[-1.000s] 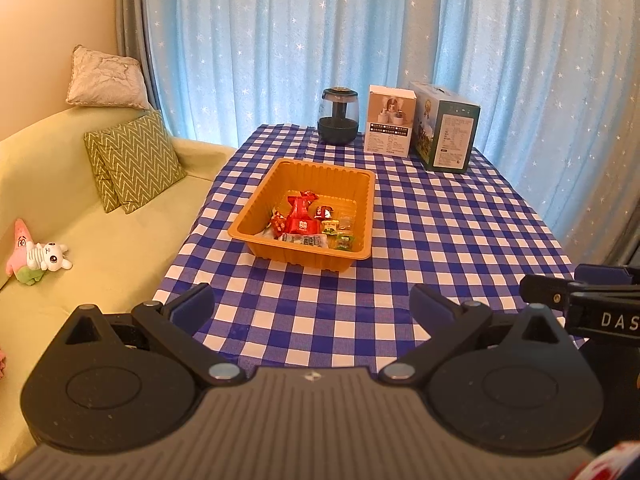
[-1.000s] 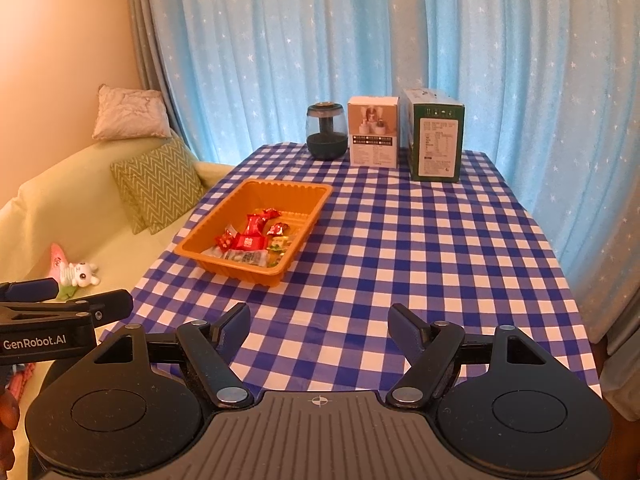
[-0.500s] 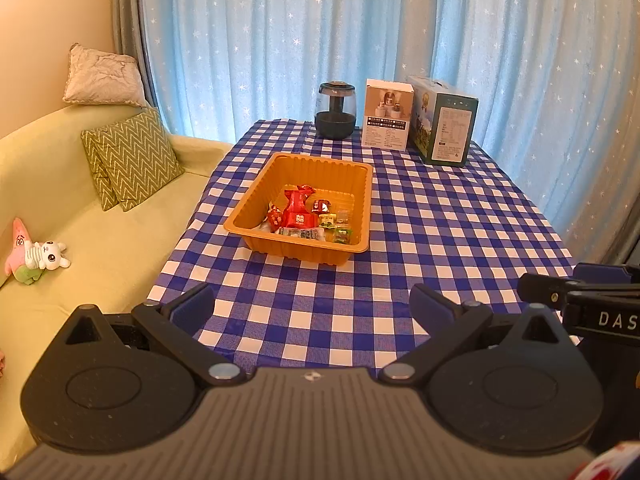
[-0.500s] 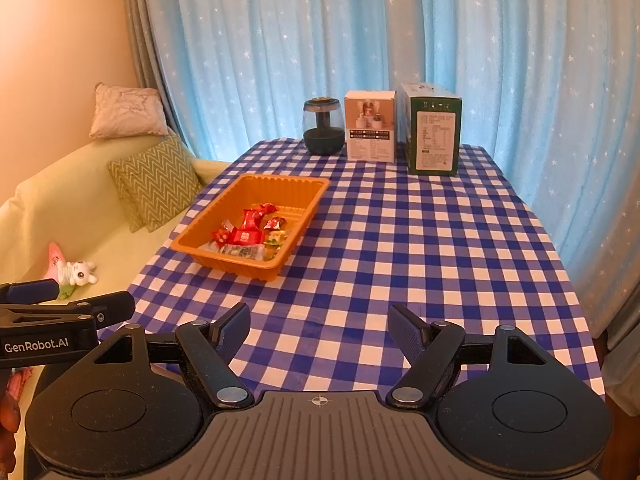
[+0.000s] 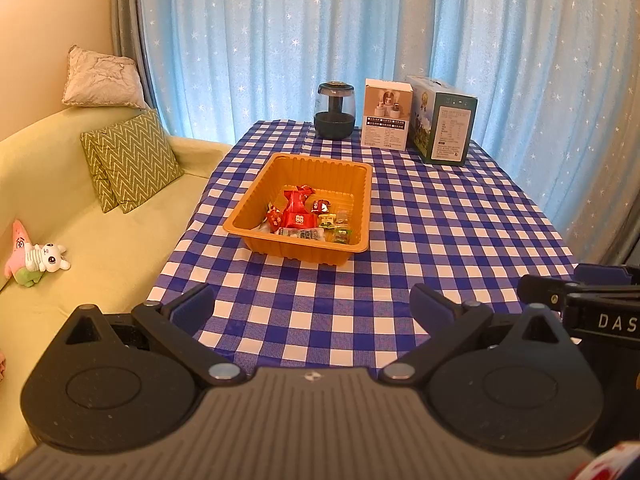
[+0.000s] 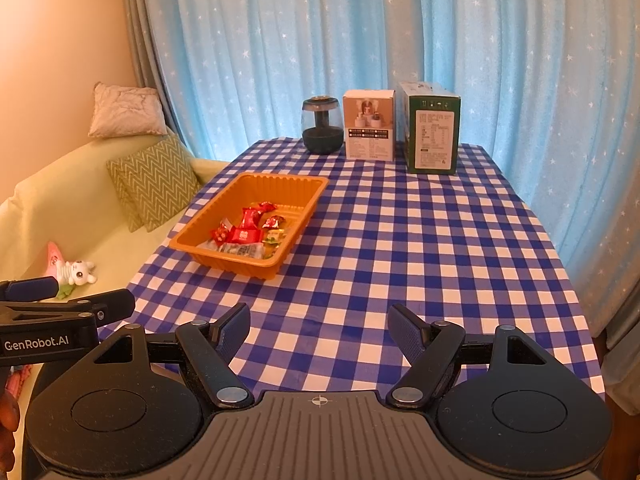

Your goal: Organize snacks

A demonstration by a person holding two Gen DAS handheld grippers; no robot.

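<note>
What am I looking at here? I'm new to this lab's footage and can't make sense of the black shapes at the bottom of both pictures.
Those black shapes are hand-held grippers: a person holds one in each hand, and each carries a wide-angle camera looking forward along its jaws. One picture comes from the left gripper, the other from the right gripper. Each also catches the other at its edge. Both have their jaws apart and hold nothing. Ahead is a table with a blue checked cloth. On it sits an orange tray with wrapped snacks inside. At the far end stand a dark jar, a white box and a green box. A sofa is alongside.
</note>
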